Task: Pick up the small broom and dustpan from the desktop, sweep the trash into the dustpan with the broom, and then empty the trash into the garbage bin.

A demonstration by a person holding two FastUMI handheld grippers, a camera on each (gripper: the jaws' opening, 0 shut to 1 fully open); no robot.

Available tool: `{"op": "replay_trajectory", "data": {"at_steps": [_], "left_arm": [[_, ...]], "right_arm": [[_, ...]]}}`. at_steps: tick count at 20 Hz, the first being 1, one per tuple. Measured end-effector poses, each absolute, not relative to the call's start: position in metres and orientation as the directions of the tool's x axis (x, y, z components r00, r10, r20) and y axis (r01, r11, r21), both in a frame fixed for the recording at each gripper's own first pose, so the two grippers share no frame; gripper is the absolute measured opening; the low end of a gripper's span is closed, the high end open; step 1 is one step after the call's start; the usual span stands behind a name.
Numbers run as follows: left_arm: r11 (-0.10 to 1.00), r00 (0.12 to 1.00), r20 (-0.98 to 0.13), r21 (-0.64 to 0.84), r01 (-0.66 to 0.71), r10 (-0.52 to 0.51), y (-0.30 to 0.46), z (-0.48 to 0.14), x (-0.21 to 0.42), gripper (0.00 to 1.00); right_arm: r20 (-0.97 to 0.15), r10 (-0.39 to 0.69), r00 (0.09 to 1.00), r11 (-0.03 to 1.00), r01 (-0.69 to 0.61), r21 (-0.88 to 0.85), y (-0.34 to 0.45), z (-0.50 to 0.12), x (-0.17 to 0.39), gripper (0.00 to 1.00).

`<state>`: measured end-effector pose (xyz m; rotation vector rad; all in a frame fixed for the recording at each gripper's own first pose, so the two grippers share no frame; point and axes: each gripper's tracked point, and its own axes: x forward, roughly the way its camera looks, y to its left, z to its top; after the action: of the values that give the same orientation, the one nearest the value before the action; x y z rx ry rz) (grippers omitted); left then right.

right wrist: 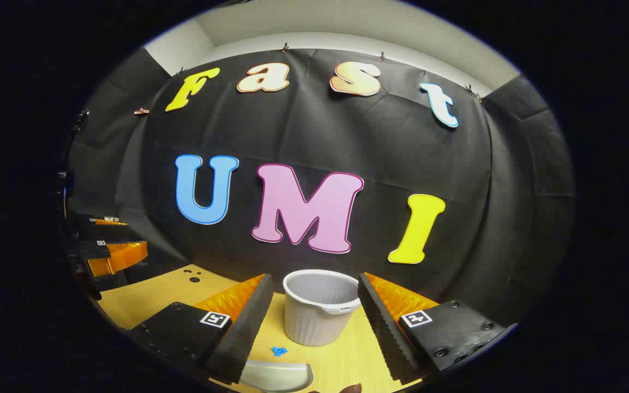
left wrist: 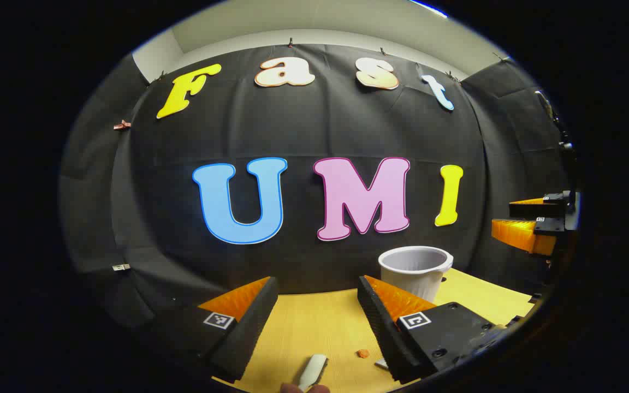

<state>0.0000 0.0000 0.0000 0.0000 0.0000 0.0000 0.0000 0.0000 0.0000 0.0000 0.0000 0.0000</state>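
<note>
Left gripper view: our left gripper (left wrist: 314, 305) gaped wide, empty, above pale broom handle (left wrist: 313, 371); right gripper (right wrist: 312, 311) wide over dustpan (right wrist: 276, 376). We judged: descend straight, centre handle.

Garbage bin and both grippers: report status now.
Left gripper open, empty. Right gripper open, empty. Garbage bin upright on desktop, ahead of right gripper. Blue scrap, orange scrap unswept.

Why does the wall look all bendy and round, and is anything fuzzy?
Left gripper view: the fisheye lens bows the cloth wall, and the garbage bin looks sharp, while the pale handle at the bottom edge is soft. Right gripper view: the same bulge; the desktop is evenly lit, without glare.
</note>
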Motion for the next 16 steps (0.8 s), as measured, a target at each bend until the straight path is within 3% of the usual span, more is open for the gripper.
{"op": "replay_trajectory", "data": {"at_steps": [16], "left_arm": [[1.000, 1.000, 0.009, 0.021, 0.020, -0.020, 0.011, -0.004, -0.013, 0.94]], "right_arm": [[-0.001, 0.018, 1.000, 1.000, -0.018, -0.021, 0.026, 0.005, -0.015, 0.97]]}}
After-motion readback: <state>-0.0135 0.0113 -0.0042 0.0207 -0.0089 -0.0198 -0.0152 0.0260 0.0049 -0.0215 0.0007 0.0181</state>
